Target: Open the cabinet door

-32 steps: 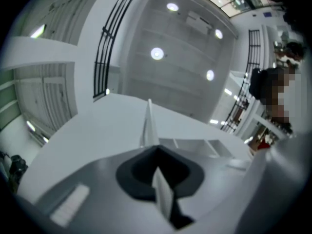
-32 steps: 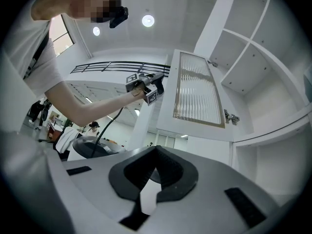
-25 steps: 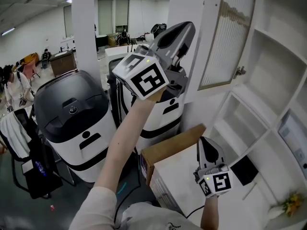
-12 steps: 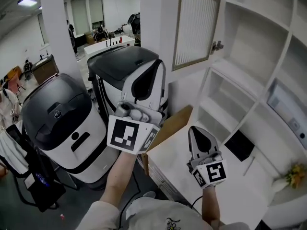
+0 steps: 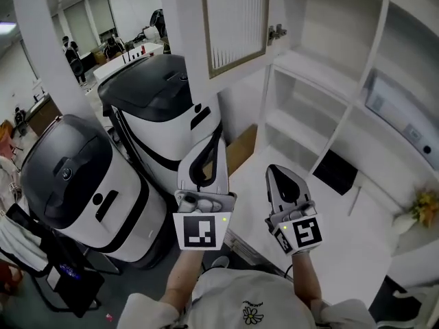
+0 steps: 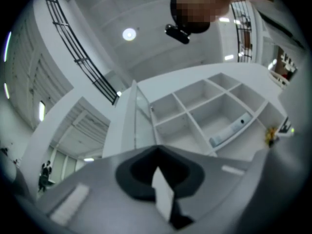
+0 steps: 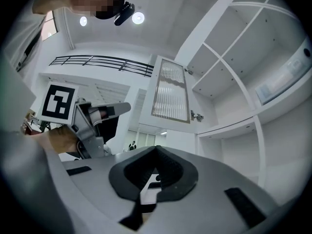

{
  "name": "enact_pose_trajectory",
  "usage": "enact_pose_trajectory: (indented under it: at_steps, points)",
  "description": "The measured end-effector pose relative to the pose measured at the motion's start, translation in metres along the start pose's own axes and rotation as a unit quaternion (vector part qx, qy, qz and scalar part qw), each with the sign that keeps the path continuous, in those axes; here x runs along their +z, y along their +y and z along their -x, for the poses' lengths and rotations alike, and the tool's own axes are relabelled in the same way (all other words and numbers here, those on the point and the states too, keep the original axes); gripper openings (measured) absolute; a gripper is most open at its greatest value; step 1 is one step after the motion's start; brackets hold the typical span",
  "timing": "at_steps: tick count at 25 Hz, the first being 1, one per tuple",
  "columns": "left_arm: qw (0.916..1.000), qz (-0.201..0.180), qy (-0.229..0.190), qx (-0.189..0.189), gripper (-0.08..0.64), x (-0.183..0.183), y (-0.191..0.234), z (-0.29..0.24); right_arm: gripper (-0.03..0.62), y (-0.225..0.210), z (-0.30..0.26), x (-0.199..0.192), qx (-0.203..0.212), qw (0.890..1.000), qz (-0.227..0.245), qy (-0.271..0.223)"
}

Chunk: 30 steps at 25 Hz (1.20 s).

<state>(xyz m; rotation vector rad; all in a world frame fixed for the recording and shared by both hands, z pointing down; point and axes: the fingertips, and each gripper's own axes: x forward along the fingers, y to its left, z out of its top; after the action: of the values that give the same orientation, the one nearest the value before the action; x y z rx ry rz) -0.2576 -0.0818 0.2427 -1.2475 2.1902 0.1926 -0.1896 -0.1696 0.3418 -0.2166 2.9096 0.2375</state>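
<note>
The cabinet door point(image 5: 234, 20), white-framed with a ribbed glass panel, stands swung open at the top of the head view, its hinge point(image 5: 276, 31) on the shelving. My left gripper point(image 5: 217, 141) is low, well below the door and touching nothing, jaws shut and empty. Beside it my right gripper point(image 5: 281, 173) points up over the white counter, also shut and empty. In the left gripper view, past the left gripper point(image 6: 157, 147), the door point(image 6: 134, 123) shows edge-on beside open shelves. The right gripper view shows the door point(image 7: 170, 96) above the right gripper point(image 7: 156, 147), and the left gripper point(image 7: 100, 112) to the left.
Two white-and-black machines point(image 5: 68, 177) point(image 5: 164, 94) stand left of the cabinet, with a cardboard box point(image 5: 241, 149) by the counter point(image 5: 336, 245). Open white shelves point(image 5: 309, 101) hold a flat device point(image 5: 398, 112). A black pad point(image 5: 335, 171) and yellow flowers point(image 5: 425, 208) sit on the right.
My left gripper has dropped from up beside the door down to waist height next to the right gripper. The right gripper shifted a little. The door stays open.
</note>
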Motion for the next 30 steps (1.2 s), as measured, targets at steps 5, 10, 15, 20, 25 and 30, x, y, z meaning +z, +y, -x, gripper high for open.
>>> enact_pose_trajectory:
  at_steps: [5, 10, 15, 20, 25, 30]
  points:
    - [0.9989, -0.009, 0.046, 0.000, 0.005, -0.032, -0.017, 0.012, 0.000, -0.011, 0.013, -0.005, -0.023, 1.000, 0.002, 0.008]
    - [0.9959, 0.043, 0.076, 0.025, 0.006, -0.058, -0.020, 0.024, 0.000, -0.021, 0.020, -0.014, -0.040, 0.999, -0.008, 0.017]
    - [0.9929, 0.048, 0.106, 0.027, 0.006, -0.078, -0.024, 0.032, 0.000, -0.023, 0.019, -0.022, -0.044, 0.999, -0.012, 0.024]
    - [0.9926, 0.053, 0.108, 0.013, 0.006, -0.082, -0.029, 0.027, 0.000, -0.026, 0.017, -0.020, -0.051, 0.998, -0.009, 0.022]
    - [0.9906, 0.077, 0.110, -0.027, 0.006, -0.088, -0.051, 0.015, 0.000, -0.040, 0.029, -0.018, -0.091, 0.995, 0.010, 0.030]
    - [0.9810, 0.124, 0.106, -0.105, 0.006, -0.089, -0.109, 0.000, 0.000, -0.077, 0.074, -0.017, -0.178, 0.982, 0.031, 0.051]
